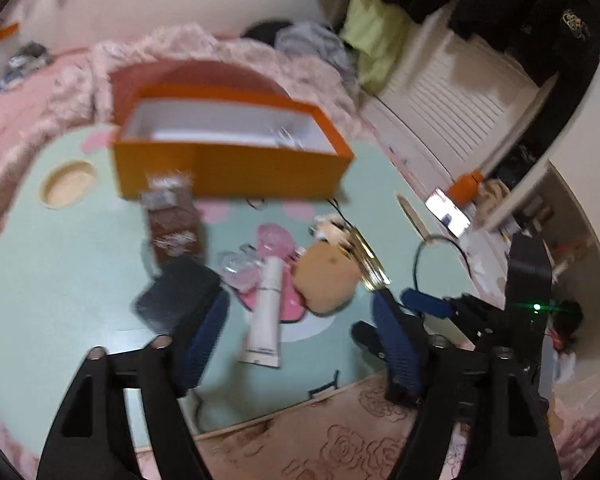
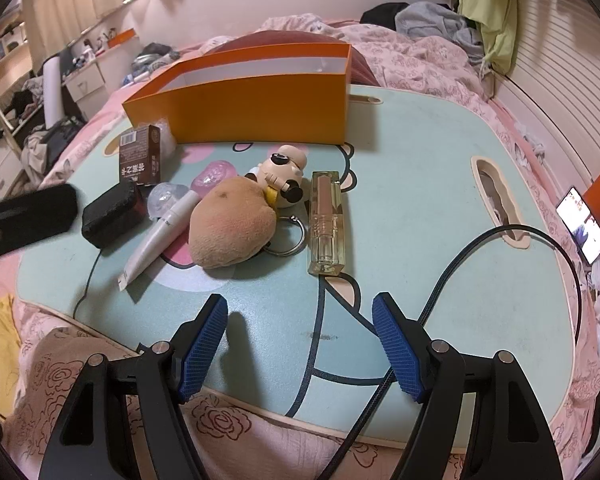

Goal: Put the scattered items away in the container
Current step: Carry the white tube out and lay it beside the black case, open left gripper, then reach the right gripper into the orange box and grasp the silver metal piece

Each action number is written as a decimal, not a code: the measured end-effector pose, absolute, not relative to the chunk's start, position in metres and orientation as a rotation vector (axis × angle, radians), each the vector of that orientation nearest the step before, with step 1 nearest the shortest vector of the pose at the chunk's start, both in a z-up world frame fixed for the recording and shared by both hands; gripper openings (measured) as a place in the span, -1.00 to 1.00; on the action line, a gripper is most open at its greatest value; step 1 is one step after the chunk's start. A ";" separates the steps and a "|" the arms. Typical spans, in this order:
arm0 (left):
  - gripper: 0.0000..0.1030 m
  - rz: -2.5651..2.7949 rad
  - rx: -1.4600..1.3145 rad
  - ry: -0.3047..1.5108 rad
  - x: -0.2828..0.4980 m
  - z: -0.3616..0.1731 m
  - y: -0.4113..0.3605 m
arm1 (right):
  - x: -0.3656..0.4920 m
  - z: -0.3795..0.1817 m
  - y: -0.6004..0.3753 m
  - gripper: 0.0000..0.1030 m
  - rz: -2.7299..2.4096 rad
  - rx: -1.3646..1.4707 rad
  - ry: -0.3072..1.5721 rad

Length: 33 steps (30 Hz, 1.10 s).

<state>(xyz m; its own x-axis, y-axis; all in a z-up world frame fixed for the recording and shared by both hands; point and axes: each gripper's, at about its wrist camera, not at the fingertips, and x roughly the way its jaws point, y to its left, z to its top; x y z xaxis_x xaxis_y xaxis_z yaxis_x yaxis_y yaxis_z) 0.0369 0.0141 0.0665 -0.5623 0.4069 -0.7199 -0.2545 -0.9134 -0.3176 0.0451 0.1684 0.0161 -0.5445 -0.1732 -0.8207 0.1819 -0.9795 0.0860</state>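
Both our grippers, left [image 1: 300,316] and right [image 2: 300,344], jaws spread, empty, above our orange rectangular cardboard box [image 2: 256,108] and scattered clutter.

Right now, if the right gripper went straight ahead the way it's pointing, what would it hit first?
Probably the bare green lap table just ahead of the open right gripper. Further along that line lies the clear perfume bottle, though depth is hard to judge.
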 end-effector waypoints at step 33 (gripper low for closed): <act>0.99 2.741 -1.520 -0.010 0.043 0.004 -0.011 | -0.189 0.078 0.125 -0.14 -2.464 1.545 0.404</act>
<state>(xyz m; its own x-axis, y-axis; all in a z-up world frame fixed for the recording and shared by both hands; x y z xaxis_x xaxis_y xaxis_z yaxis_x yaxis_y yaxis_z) 0.0426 -0.0110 0.0036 -0.5295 0.0091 -0.8483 -0.0028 -1.0000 -0.0090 -0.1886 0.1251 0.0776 -0.4308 -0.0280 -0.9020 0.3144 -0.9416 -0.1209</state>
